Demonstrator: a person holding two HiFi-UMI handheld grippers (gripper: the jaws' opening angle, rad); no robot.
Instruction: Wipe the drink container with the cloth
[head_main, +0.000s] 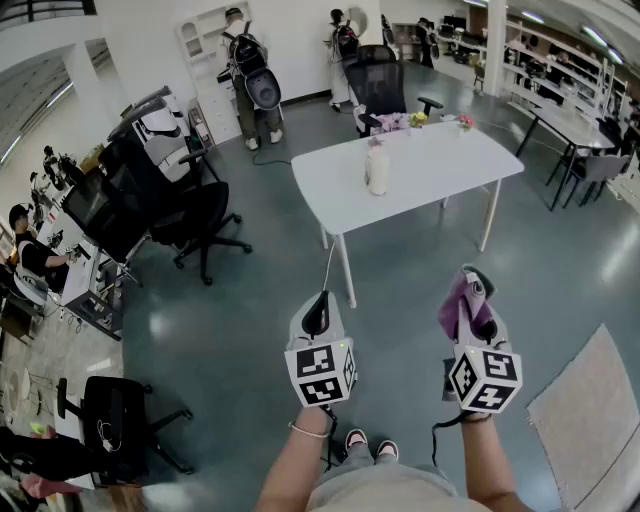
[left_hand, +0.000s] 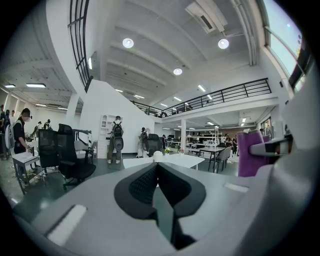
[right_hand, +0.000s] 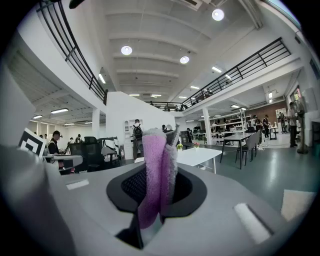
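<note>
- We hold both forearms out in front of us, the left forearm (head_main: 298, 458) and the right forearm (head_main: 487, 462) side by side, and both grippers point forward, about level.
- Our left gripper (head_main: 318, 312) has its jaws together with nothing between them.
- Our right gripper (head_main: 478, 300) is clamped on the purple cloth (head_main: 455, 308), which stands up folded between the jaws and sticks out past their tips.
- The drink container (head_main: 377, 168) stands upright on the white table (head_main: 450, 165), left of the table's middle and well apart from both grippers, ahead of them across the grey floor (head_main: 420, 270).
- The container is pale, and we cannot tell what is in it.
- Small flowers (head_main: 390, 122) sit along the table's far edge, behind the container.
</note>
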